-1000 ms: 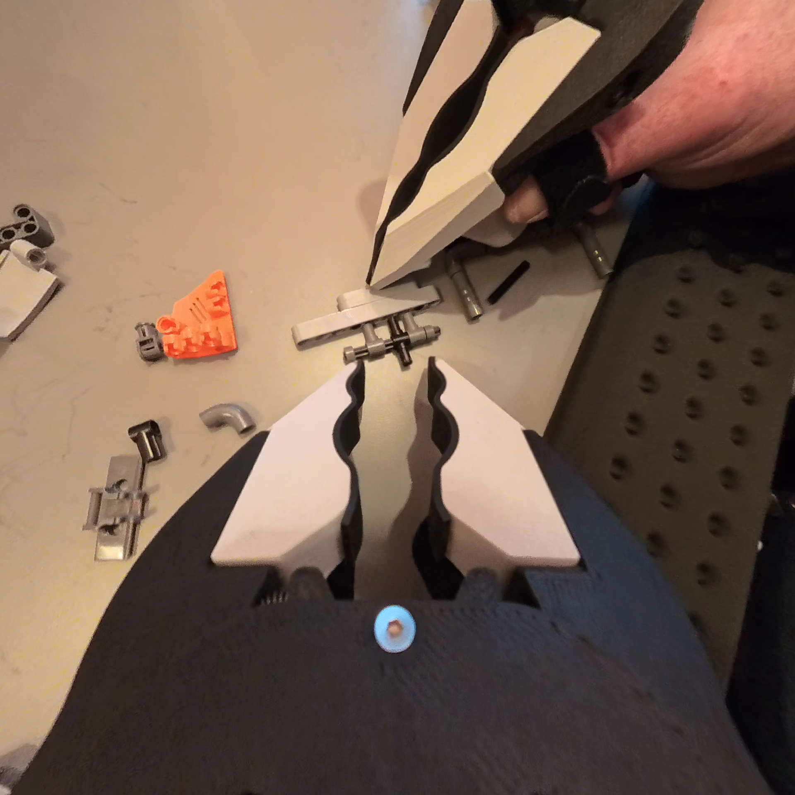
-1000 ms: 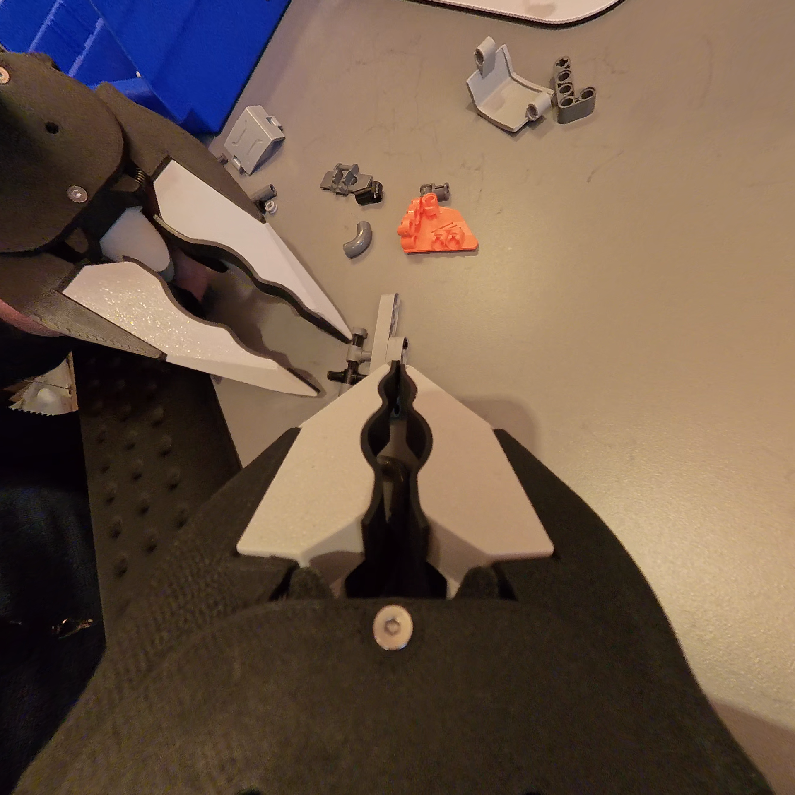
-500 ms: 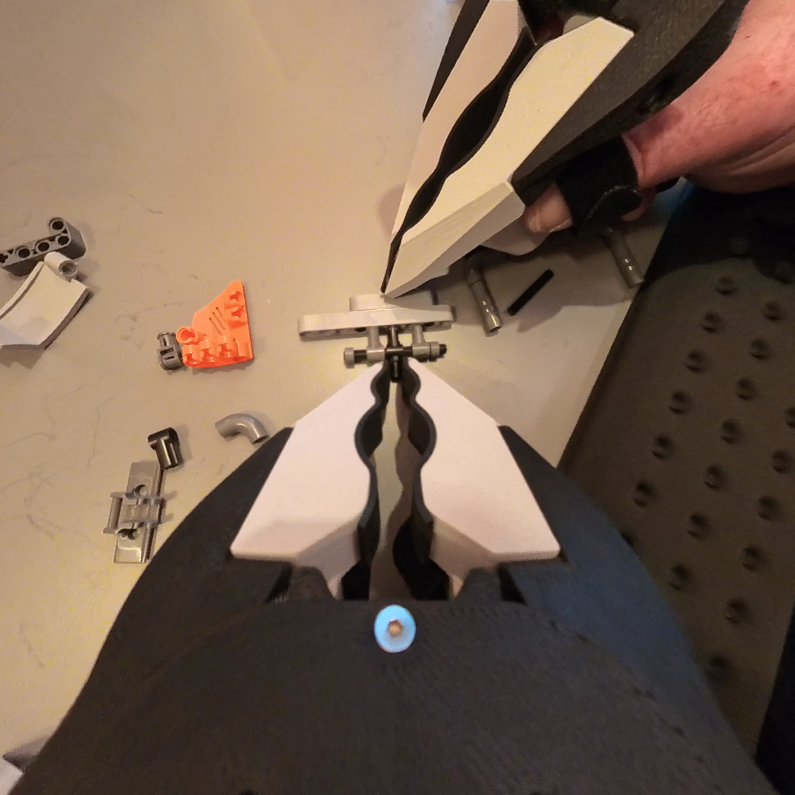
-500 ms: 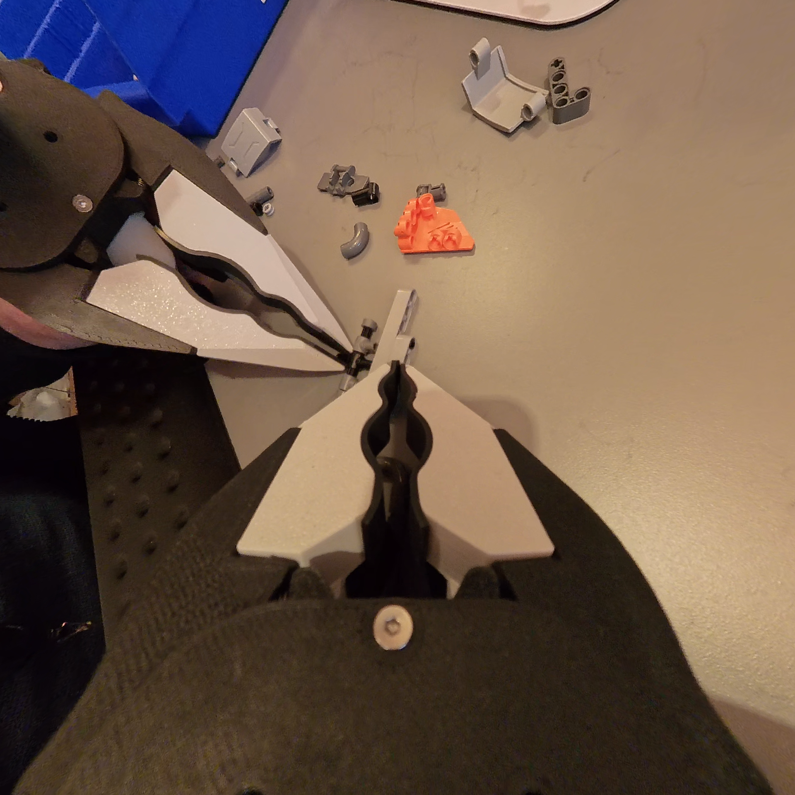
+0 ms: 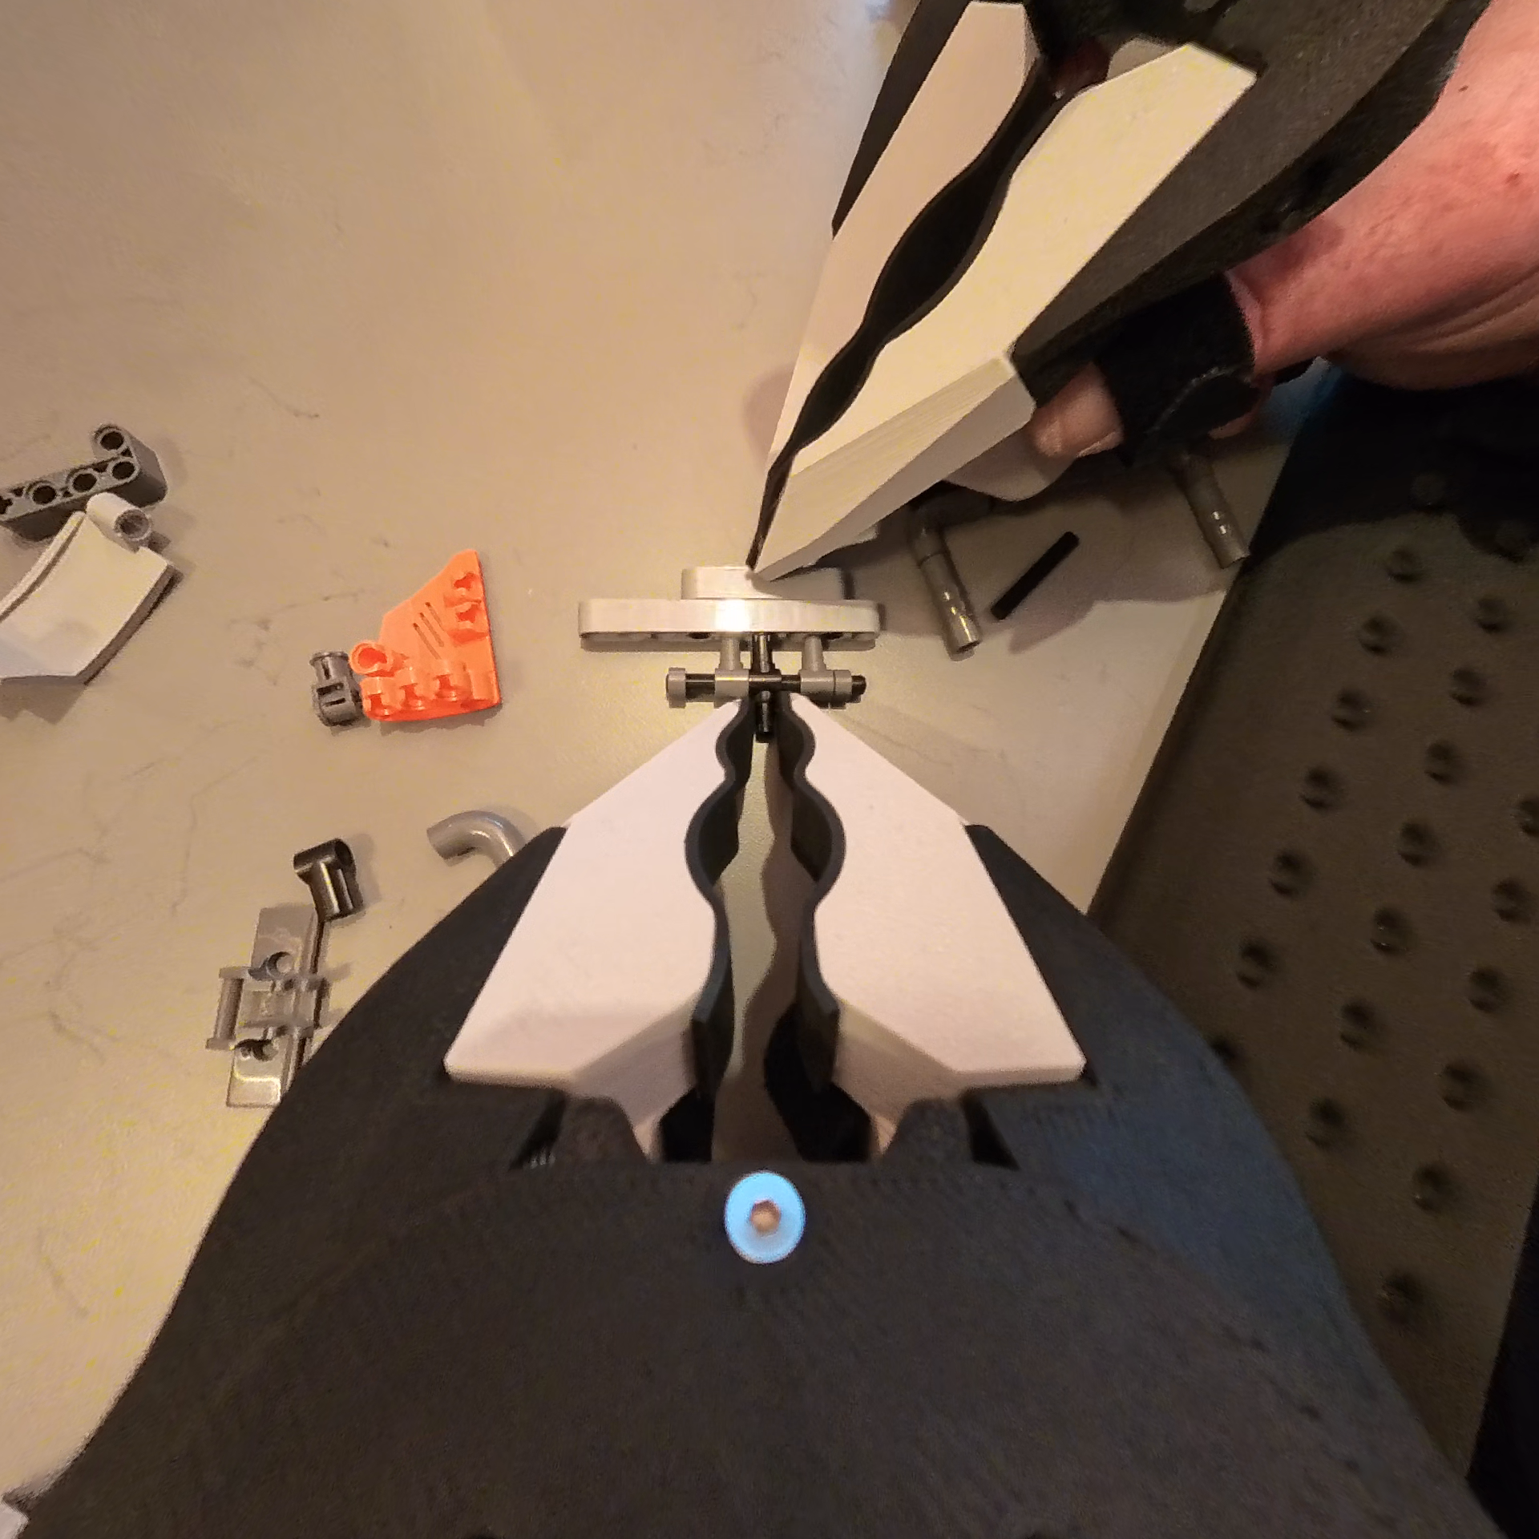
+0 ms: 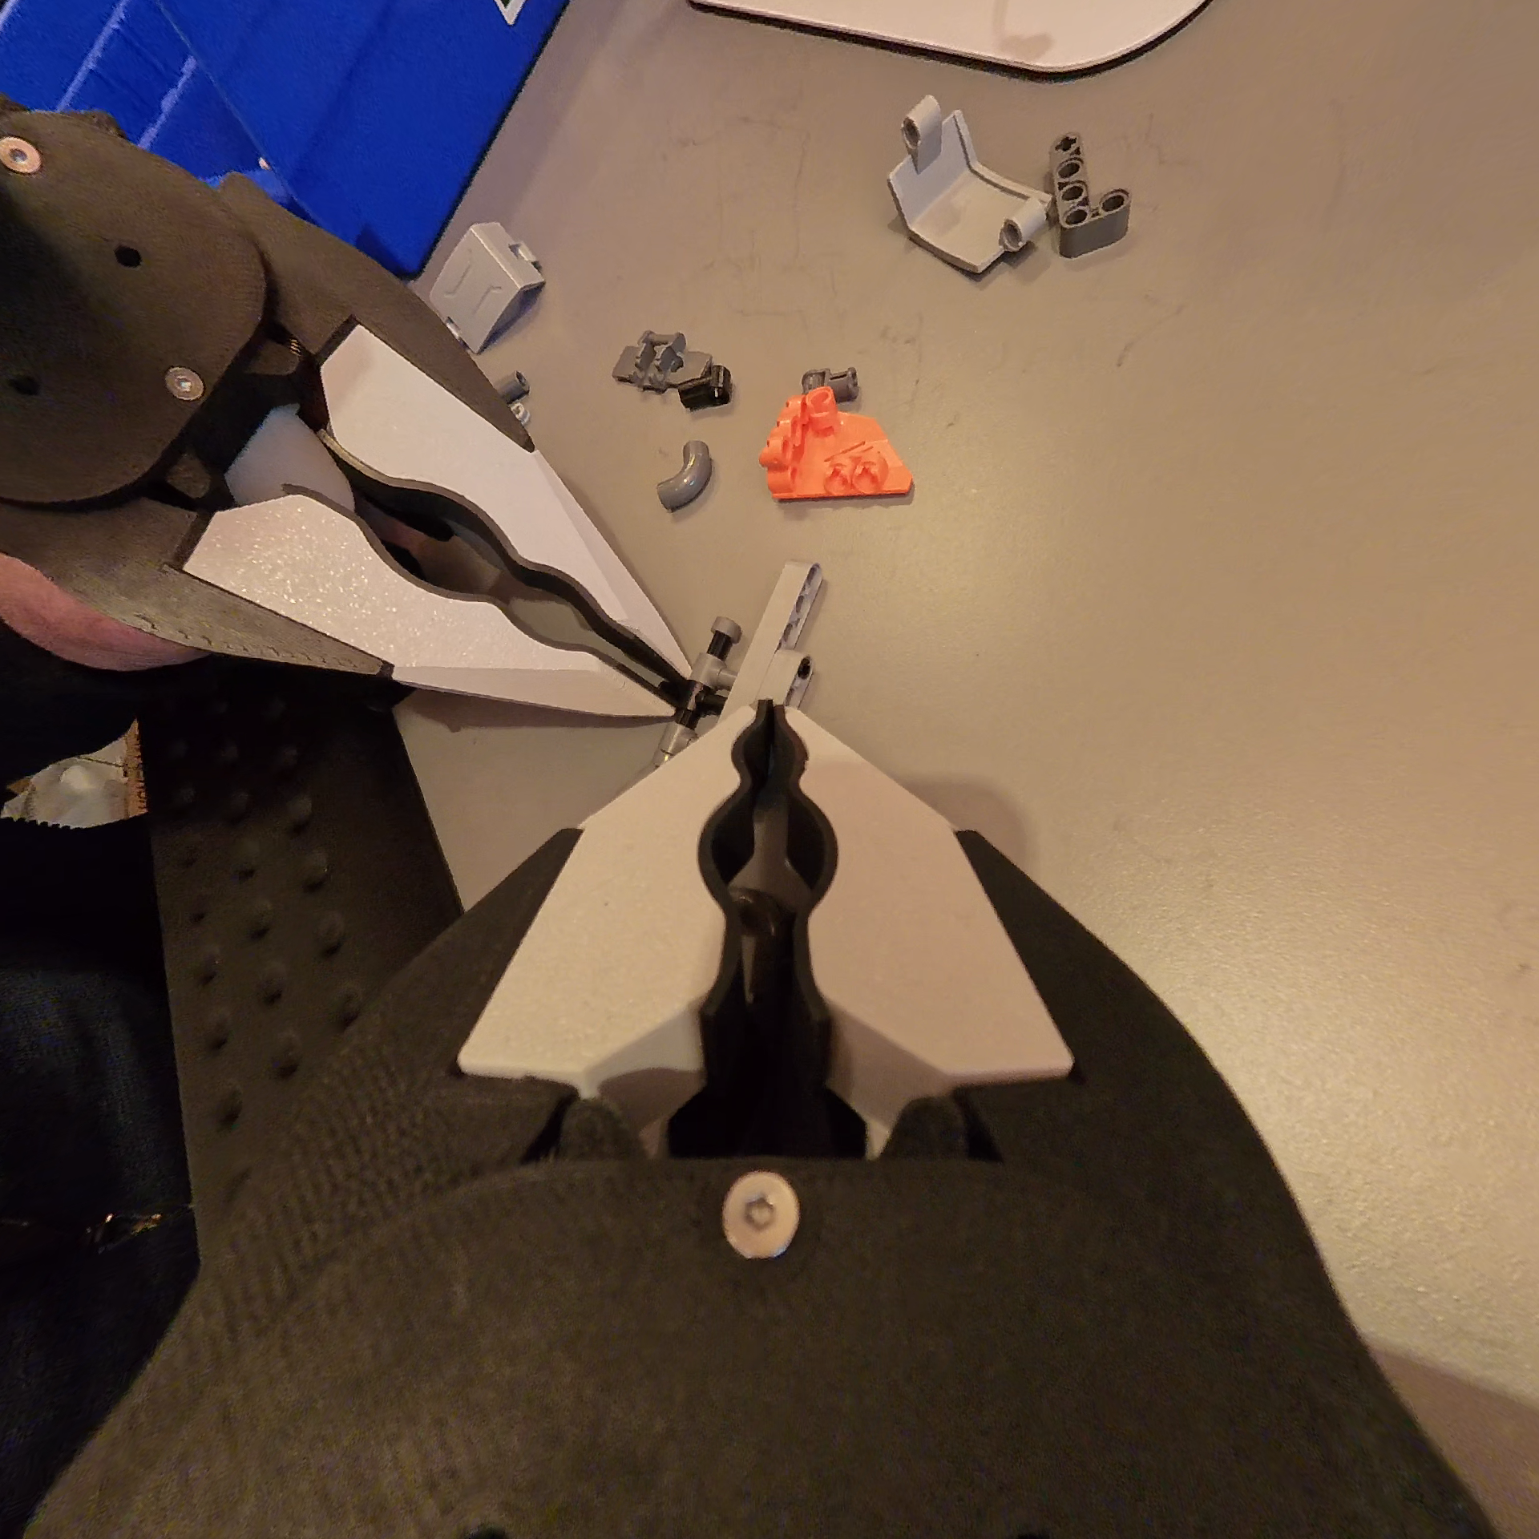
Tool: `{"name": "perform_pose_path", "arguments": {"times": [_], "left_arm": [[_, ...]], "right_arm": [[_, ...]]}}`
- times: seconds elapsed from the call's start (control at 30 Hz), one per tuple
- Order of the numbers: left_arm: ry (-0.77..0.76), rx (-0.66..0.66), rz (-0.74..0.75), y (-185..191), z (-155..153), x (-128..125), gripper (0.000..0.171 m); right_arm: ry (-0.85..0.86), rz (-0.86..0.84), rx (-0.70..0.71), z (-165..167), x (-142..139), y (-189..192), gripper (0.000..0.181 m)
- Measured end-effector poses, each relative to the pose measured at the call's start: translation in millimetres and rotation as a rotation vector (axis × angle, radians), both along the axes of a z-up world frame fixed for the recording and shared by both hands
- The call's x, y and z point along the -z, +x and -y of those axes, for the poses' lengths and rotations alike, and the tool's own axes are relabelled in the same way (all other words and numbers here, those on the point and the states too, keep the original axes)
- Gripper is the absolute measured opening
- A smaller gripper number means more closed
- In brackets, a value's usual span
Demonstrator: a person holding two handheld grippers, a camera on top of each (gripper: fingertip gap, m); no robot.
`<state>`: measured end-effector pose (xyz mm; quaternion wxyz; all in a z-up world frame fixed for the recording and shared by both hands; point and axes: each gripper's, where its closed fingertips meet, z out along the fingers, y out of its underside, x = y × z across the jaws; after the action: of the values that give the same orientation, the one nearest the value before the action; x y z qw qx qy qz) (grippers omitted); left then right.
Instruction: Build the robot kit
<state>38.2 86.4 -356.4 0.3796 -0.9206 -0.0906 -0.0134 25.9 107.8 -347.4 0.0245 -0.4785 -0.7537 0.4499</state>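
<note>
A small assembly lies on the tan table: a light grey beam [image 5: 733, 616] with a dark grey cross rod [image 5: 762, 684] pinned to its side. My left gripper [image 5: 762, 718] is shut on a short black pin [image 5: 762, 723] that sticks out of the rod's middle. My right gripper [image 6: 770, 708] is shut on the edge of the light grey beam [image 6: 791, 616]. In the left wrist view the right gripper [image 5: 754, 570] comes down from the upper right onto the beam. In the right wrist view the left gripper [image 6: 679, 695] reaches in from the left.
An orange wedge piece [image 5: 433, 649], a grey elbow [image 5: 475, 837], a grey clip assembly [image 5: 266, 991] and a curved grey panel with a dark angled beam [image 5: 75, 575] lie to the left. Loose pins [image 5: 941, 583] lie behind the beam. A dark studded mat [image 5: 1332, 833] borders the table. A blue bin [image 6: 333, 100] stands far left. My two grippers' fingertips are within a few centimetres of each other. From the left gripper's tips to the grey elbow [image 5: 475, 837] is close to 7 cm. Look for it in the right wrist view [image 6: 683, 470] too.
My left gripper has moved forward to the assembly and closed from open onto the black pin. My right gripper has stayed shut on the beam.
</note>
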Motion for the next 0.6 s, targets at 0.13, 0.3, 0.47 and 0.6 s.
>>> {"name": "perform_pose_path", "arguments": {"times": [0.13,0.3,0.47,0.6], "left_arm": [[-0.004,0.021,-0.011,-0.6,-1.5,0.1,0.005],[-0.006,0.028,-0.009,-1.8,-2.9,0.2,0.002],[-0.024,0.039,-0.029,-2.1,-3.6,0.4,0.002],[-0.048,0.05,-0.054,-2.4,-2.2,0.5,0.001]], "right_arm": [[-0.04,-0.004,0.008,-1.2,-4.4,-1.4,0.0],[-0.028,0.01,0.006,-0.4,-1.6,-1.2,0.005],[-0.007,0.015,0.014,-3.3,0.9,-2.0,0.0],[-0.018,0.033,0.014,-4.4,2.1,-2.3,0.0]]}}
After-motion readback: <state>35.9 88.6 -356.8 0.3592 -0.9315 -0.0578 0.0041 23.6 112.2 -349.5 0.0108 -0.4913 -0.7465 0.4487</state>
